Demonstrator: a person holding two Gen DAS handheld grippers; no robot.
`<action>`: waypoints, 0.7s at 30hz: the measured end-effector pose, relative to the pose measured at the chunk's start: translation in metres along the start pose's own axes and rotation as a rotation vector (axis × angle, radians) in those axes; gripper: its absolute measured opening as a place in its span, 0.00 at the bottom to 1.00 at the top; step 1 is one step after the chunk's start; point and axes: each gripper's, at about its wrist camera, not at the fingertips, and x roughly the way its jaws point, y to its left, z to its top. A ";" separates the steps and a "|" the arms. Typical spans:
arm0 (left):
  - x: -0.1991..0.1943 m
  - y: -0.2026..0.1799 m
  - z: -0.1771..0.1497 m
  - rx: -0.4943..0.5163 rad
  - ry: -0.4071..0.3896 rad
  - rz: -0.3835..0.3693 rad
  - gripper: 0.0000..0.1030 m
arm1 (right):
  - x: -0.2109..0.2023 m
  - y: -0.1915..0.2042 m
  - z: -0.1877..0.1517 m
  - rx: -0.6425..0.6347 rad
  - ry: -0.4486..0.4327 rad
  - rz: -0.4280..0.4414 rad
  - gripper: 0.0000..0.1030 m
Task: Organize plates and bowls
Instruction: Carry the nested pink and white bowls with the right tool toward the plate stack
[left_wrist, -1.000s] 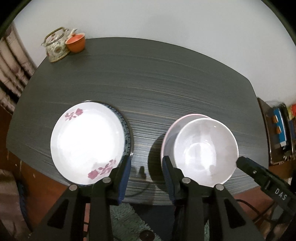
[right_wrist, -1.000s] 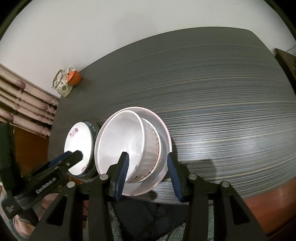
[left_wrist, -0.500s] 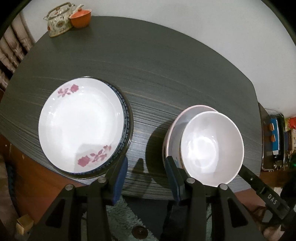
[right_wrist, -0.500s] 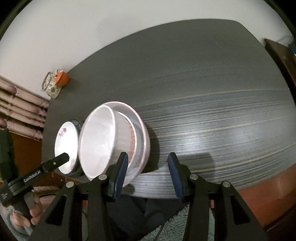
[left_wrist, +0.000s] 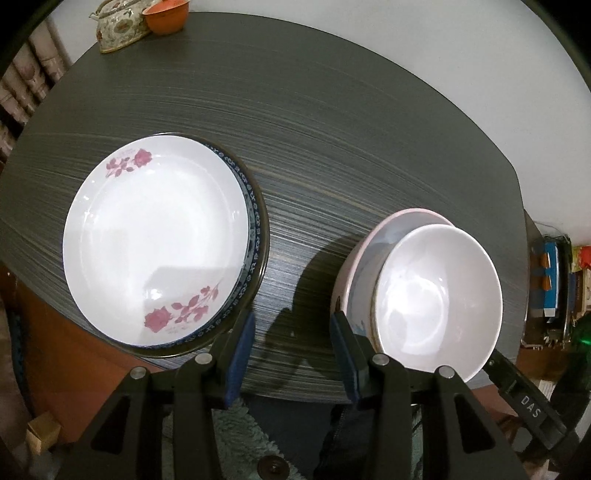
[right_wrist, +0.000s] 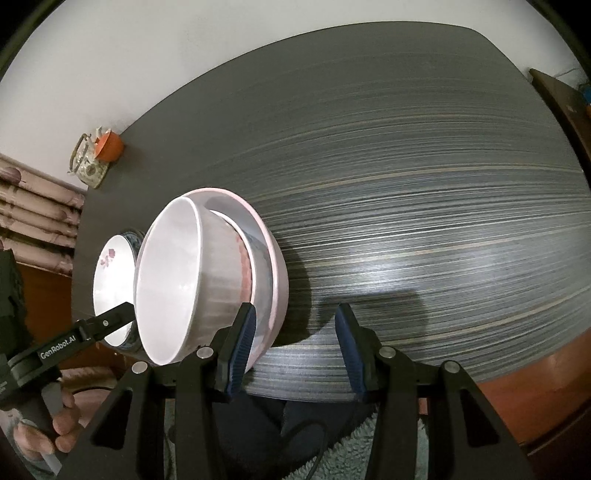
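A white plate with red roses (left_wrist: 155, 240) lies stacked on a blue-rimmed plate (left_wrist: 255, 229) at the table's front left; both also show in the right wrist view (right_wrist: 110, 280). A white bowl (left_wrist: 436, 302) sits nested in a pink-rimmed bowl (left_wrist: 373, 251) at the front right; the same stack fills the left of the right wrist view (right_wrist: 173, 280). My left gripper (left_wrist: 291, 347) is open and empty over the table edge between the two stacks. My right gripper (right_wrist: 295, 343) is open and empty just right of the bowls, its left finger close to the pink rim (right_wrist: 275, 273).
A dark wood-grain table (left_wrist: 314, 122) carries a floral teapot (left_wrist: 118, 31) and an orange cup (left_wrist: 166, 16) at its far left corner. A shelf with clutter (left_wrist: 554, 280) stands to the right. A green rug (right_wrist: 343, 450) lies below the front edge.
Both grippers have drawn back and shifted slightly; the plates and bowls appear larger in the left wrist view. The right gripper has moved right, off the bowls. The dishes have not moved.
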 end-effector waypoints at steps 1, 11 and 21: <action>-0.001 0.002 0.000 -0.009 -0.004 -0.007 0.42 | 0.001 0.000 0.000 0.001 0.000 -0.001 0.41; -0.001 -0.005 -0.001 0.013 -0.007 -0.052 0.42 | 0.001 -0.007 0.004 0.003 -0.002 0.001 0.41; 0.016 -0.010 0.004 0.004 0.016 -0.041 0.40 | 0.007 -0.008 0.004 0.001 0.018 -0.030 0.41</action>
